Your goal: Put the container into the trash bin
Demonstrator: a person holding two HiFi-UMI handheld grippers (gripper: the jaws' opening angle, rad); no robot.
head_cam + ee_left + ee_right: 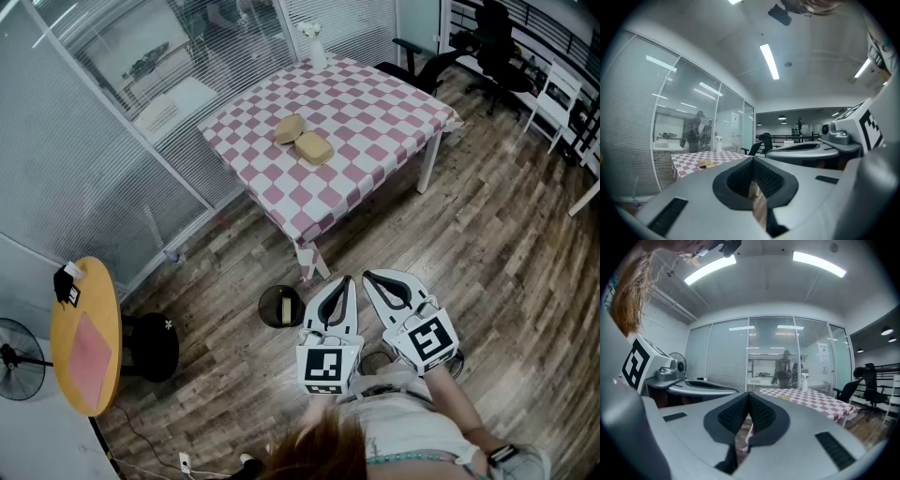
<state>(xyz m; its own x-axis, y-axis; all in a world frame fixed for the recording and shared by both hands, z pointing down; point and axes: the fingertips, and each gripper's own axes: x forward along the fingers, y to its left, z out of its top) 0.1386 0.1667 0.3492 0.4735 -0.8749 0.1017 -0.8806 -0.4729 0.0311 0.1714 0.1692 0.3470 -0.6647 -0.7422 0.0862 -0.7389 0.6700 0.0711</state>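
Left hand-held gripper [339,286] and right hand-held gripper [380,278], closed and empty, point level toward the container [314,148] at 12 o'clock, likely readying approach; trash bin [281,306] at 11 o'clock.

The trash bin [265,309] holds something too small to tell.

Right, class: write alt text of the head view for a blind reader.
Left gripper and right gripper, shut and empty, hover side by side over a wood floor. Ahead, a tan container lies on a checked table, a trash bin by its leg.
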